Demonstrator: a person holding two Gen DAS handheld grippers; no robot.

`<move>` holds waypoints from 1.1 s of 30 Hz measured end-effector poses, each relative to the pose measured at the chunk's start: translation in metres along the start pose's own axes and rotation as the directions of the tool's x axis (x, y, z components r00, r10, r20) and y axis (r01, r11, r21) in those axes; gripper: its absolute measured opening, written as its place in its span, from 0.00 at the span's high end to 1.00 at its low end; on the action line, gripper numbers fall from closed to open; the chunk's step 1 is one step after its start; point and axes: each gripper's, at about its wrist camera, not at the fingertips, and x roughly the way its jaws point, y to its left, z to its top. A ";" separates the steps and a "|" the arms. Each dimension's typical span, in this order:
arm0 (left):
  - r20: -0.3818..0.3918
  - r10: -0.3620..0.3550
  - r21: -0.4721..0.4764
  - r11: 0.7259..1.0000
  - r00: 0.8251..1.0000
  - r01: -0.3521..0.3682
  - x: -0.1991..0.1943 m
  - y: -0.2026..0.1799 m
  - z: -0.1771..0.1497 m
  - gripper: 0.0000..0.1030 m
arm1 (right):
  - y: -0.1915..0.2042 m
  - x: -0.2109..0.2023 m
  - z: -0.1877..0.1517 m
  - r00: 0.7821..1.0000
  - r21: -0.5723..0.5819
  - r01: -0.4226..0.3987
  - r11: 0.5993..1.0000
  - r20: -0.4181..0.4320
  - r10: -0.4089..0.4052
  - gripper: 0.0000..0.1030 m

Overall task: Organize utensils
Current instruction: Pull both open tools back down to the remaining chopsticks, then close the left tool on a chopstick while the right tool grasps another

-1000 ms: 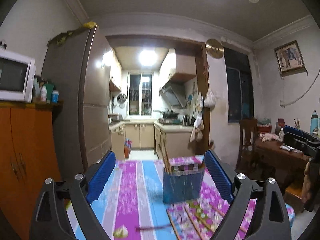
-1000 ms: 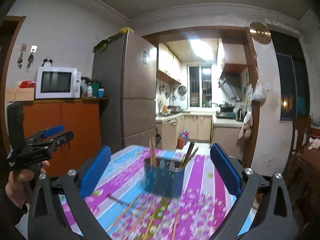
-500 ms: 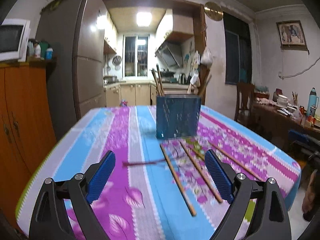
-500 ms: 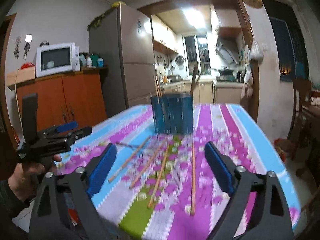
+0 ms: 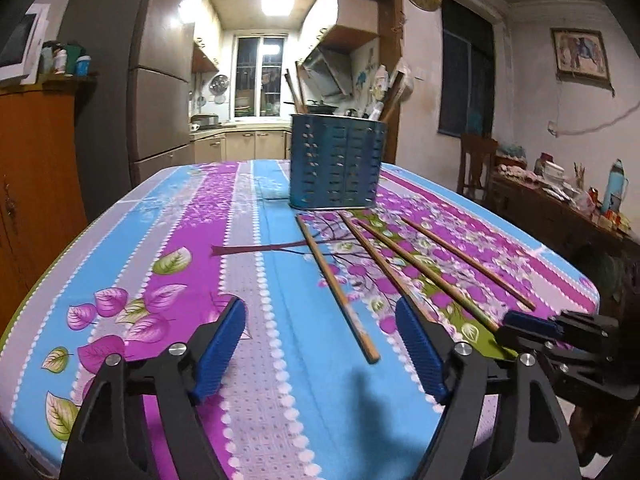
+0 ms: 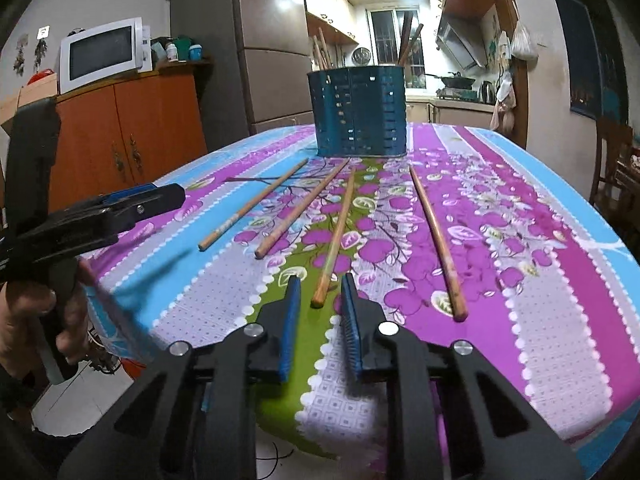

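Several wooden chopsticks lie on the flowered tablecloth (image 5: 280, 280) in front of a blue slotted utensil holder (image 5: 336, 164), also seen in the right wrist view (image 6: 360, 112), which has sticks standing in it. My left gripper (image 5: 320, 344) is open, low over the table, its tips beside the near end of the leftmost chopstick (image 5: 340, 292). My right gripper (image 6: 320, 304) is narrowed but still open, its pads either side of the near end of one chopstick (image 6: 334, 240) without touching it.
An orange cabinet (image 6: 132, 132) with a microwave (image 6: 104, 54) and a grey fridge (image 6: 264, 52) stand left of the table. A wooden chair (image 5: 476, 164) and a cluttered side table (image 5: 560, 200) stand to the right. The table's near edge is under both grippers.
Both grippers have dropped from a high view of the room down to the tabletop near the chopsticks. The right gripper's jaws have narrowed from wide open; the left has narrowed slightly.
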 end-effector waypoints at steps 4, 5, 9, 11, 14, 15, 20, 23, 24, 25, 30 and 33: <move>-0.002 -0.019 0.019 1.000 1.000 0.019 0.001 -0.006 -0.002 0.28 | 0.005 0.001 -0.001 1.000 -0.025 0.021 0.999 0.000 -0.021 0.89; -0.004 -0.021 0.022 1.000 1.000 0.021 0.001 -0.007 -0.002 0.30 | 0.005 0.002 -0.001 1.000 -0.029 0.027 0.999 0.001 -0.027 0.90; -0.036 -0.042 0.034 0.998 0.998 0.044 0.009 -0.013 -0.010 0.36 | 0.005 -0.001 -0.001 0.999 -0.024 0.041 0.999 0.001 -0.041 0.94; -0.055 -0.059 0.039 0.997 0.997 0.061 0.012 -0.017 -0.014 0.44 | 0.005 -0.003 -0.003 0.999 -0.020 0.042 0.999 0.002 -0.042 0.94; -0.064 -0.081 0.047 0.995 0.995 0.084 0.015 -0.023 -0.018 0.49 | 0.005 -0.006 -0.003 0.999 -0.009 0.044 0.999 0.002 -0.044 0.94; -0.065 -0.085 0.049 0.995 0.994 0.089 0.015 -0.025 -0.019 0.51 | 0.004 -0.007 -0.003 0.999 -0.008 0.042 0.999 0.000 -0.042 0.94; -0.068 -0.074 0.049 0.996 0.995 0.077 0.024 -0.028 -0.022 0.72 | 0.002 -0.005 -0.003 0.999 -0.001 0.037 0.999 -0.006 -0.037 0.94; -0.063 -0.048 0.060 0.997 0.997 0.052 0.025 -0.026 -0.022 0.85 | 0.001 -0.005 -0.004 0.999 0.002 0.035 0.999 -0.005 -0.035 0.94; -0.063 -0.045 0.058 0.997 0.997 0.049 0.025 -0.024 -0.022 0.86 | 0.001 -0.006 -0.004 0.999 0.004 0.032 0.999 -0.003 -0.032 0.94; -0.063 -0.040 0.057 0.997 0.997 0.044 0.025 -0.022 -0.022 0.86 | 0.001 -0.005 -0.004 0.999 0.002 0.032 0.999 -0.003 -0.032 0.94; -0.050 -0.025 0.045 0.999 0.998 0.028 0.027 -0.019 -0.022 0.85 | 0.001 -0.003 -0.006 1.000 0.002 0.029 1.000 0.006 -0.029 0.94; -0.038 -0.015 0.045 0.999 0.999 0.016 0.027 -0.021 -0.024 0.85 | 0.002 -0.003 -0.005 1.000 -0.001 0.029 1.000 0.008 -0.029 0.94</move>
